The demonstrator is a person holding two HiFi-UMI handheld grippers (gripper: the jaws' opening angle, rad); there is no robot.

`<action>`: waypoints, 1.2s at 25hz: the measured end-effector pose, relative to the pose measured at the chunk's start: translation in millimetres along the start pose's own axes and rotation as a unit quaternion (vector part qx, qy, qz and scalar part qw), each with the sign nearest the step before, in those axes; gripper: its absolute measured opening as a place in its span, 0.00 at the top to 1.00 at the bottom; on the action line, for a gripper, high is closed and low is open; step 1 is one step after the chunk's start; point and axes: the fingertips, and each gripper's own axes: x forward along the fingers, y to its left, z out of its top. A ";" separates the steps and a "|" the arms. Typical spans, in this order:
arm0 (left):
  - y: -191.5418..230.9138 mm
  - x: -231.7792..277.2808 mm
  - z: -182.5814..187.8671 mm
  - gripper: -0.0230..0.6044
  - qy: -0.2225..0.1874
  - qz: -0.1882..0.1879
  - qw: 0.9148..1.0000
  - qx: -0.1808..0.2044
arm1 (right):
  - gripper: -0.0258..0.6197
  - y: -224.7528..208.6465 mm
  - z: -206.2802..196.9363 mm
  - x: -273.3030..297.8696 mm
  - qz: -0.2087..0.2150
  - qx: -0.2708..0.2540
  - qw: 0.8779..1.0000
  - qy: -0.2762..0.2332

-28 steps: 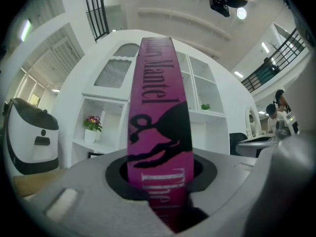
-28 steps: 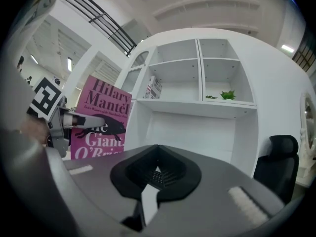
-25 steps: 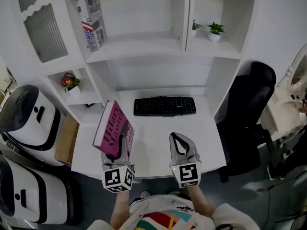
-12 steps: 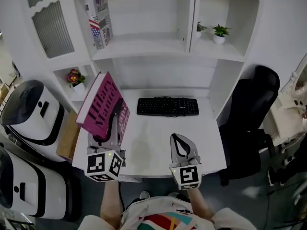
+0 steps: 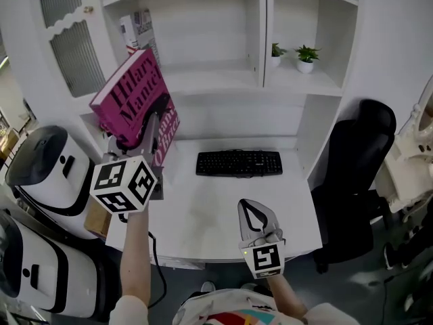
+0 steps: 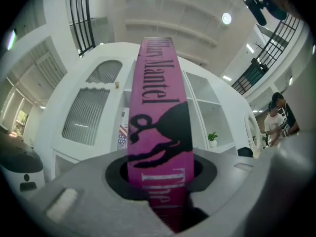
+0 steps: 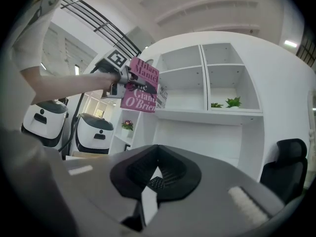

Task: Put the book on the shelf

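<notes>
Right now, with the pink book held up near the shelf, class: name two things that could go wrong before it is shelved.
The left gripper clamps the pink book only near one end, so the tilted book could pivot or slip, perhaps falling onto the desk. A patterned book already stands in the shelf compartment; the incoming one might knock it over.

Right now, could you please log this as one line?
left hand-held gripper: holding book | right hand-held gripper: shut, empty | book: unshelved
</notes>
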 end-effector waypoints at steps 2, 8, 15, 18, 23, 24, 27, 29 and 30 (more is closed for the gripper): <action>-2.6 16.1 14.5 0.74 -0.008 -0.005 1.000 0.004 | 0.95 -4.2 7.8 2.1 -0.001 -0.003 1.000 -0.008; -4.3 51.4 51.4 0.74 -0.023 -0.023 0.999 0.007 | 0.95 -10.8 15.5 2.0 -0.007 -0.003 1.000 -0.014; 9.6 106.8 51.6 0.74 0.017 -0.036 0.999 -0.023 | 0.95 -27.9 14.8 -3.0 -0.028 0.007 0.999 -0.018; 14.7 126.1 45.8 0.73 0.034 -0.031 0.999 -0.018 | 0.95 -35.9 9.8 -2.0 -0.036 0.018 0.999 -0.018; 17.0 154.9 39.1 0.73 0.060 -0.029 0.998 0.002 | 0.95 -39.8 6.7 2.5 -0.040 0.033 0.998 -0.022; 17.0 159.6 36.1 0.73 0.066 -0.030 0.997 0.001 | 0.95 -40.6 4.2 2.6 -0.039 0.037 0.998 -0.020; 16.7 175.3 25.0 0.73 0.081 -0.033 0.996 -0.013 | 0.95 -43.7 1.5 5.8 -0.042 0.048 0.998 -0.018; 17.8 182.6 20.9 0.73 0.082 -0.028 0.996 -0.007 | 0.95 -45.8 -2.7 8.7 -0.043 0.050 0.998 -0.016; 17.8 184.8 19.6 0.73 0.082 -0.026 0.996 -0.003 | 0.95 -47.2 -5.4 10.0 -0.044 0.050 0.998 -0.013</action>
